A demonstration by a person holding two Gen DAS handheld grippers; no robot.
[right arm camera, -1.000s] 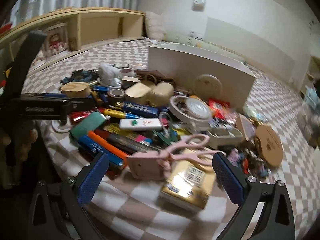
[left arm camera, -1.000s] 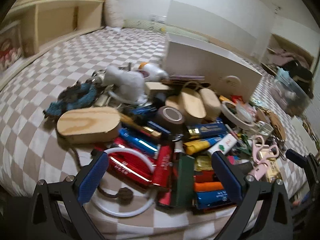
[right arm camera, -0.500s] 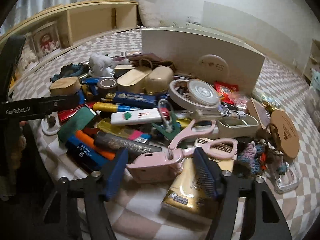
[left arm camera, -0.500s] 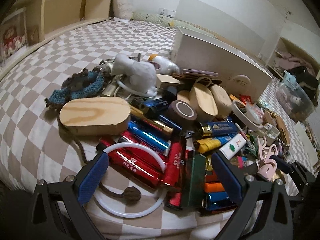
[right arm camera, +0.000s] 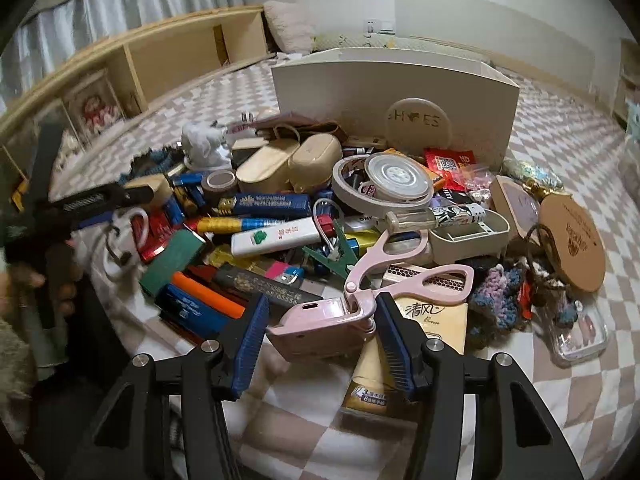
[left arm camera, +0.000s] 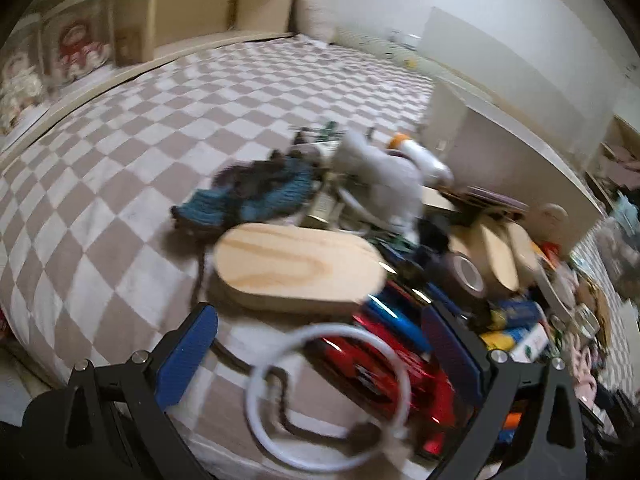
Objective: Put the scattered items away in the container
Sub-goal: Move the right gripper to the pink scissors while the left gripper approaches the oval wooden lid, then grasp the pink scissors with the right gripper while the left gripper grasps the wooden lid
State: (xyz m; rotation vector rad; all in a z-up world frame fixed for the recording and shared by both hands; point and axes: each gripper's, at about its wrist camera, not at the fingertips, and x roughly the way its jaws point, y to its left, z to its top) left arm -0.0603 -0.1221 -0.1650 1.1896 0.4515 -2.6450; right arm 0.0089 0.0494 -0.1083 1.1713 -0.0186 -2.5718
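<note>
A heap of small items lies on the checked bedcover in front of the white open box (right arm camera: 392, 88). My right gripper (right arm camera: 322, 308) is down at the near edge of the heap. Its jaws are closing, with the pink case (right arm camera: 320, 328) and the hinge of the pink eyelash curler (right arm camera: 400, 264) between the blue pads, which stand at the case's sides. In the blurred left wrist view my left gripper (left arm camera: 320, 316) is open wide above a white ring (left arm camera: 252, 396) and red packs (left arm camera: 372, 364), just short of a wooden oval box (left arm camera: 296, 268).
A gold tissue pack (right arm camera: 432, 320) lies under the pink case. Tubes, tape rolls, a round cork lid (right arm camera: 572, 240) and a crocheted piece (right arm camera: 496, 300) crowd the heap. A hand (right arm camera: 24, 284) holds the left gripper (right arm camera: 100, 200) at the left. Wooden shelves line the bed's far side.
The right jaws have narrowed from wide open to just around the pink case and have come closer to it. The left gripper has swung left and rolled, still open.
</note>
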